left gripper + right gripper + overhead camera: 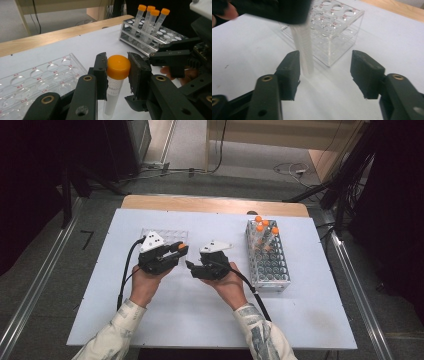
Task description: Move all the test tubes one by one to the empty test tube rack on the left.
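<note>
Left gripper [117, 72] fingers clamp the orange-capped clear plastic tube [118, 67]; right gripper [325, 68] fingers stand open beside it, touching nothing; handover looks done; next, seat it in the clear acrylic rack [37, 80].

light: even, from overhead, bright on the white counter [310, 315] | edges: high view falls to black at both sides | shadows: soft and faint beneath each hand-held gripper | glare: mild sheen on the clear rack [337, 32] | blur: tube [303, 50] and dark body above it smeared in right gripper view | focus: left gripper view sharp on orange cap [118, 67], far background soft
</note>
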`<state>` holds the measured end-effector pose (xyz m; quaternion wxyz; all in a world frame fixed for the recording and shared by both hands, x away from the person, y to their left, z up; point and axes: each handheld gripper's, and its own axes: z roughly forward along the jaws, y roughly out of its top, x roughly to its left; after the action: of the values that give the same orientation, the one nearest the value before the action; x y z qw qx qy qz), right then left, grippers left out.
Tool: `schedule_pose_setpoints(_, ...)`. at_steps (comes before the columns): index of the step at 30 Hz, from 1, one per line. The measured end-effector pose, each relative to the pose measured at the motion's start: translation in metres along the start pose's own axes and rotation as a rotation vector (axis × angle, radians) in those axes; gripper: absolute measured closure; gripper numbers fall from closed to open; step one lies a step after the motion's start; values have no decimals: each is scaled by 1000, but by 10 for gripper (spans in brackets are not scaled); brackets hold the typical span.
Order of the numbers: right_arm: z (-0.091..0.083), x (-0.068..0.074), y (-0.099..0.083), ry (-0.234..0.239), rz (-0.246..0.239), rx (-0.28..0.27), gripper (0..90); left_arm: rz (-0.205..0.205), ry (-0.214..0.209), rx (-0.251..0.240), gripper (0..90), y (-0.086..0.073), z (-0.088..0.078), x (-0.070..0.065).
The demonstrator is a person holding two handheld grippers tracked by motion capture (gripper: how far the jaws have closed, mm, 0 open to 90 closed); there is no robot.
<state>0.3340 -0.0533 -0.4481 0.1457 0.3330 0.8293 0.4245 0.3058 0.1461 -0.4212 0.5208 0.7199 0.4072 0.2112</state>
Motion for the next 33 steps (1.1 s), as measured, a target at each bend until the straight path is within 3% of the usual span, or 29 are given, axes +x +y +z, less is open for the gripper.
schedule_pose_setpoints(8,-1,-5,-1,-20,20,14,222,-14,12,-23,704,7,-12,6)
schedule_pose_setpoints(22,-4,-10,-7,-34,44,28,223,-80,47,-62,704,13,-29,30)
schedule_pose_setpoints(33,-6,-12,-8,-39,53,17,225,-121,121,-115,705,16,-49,55)
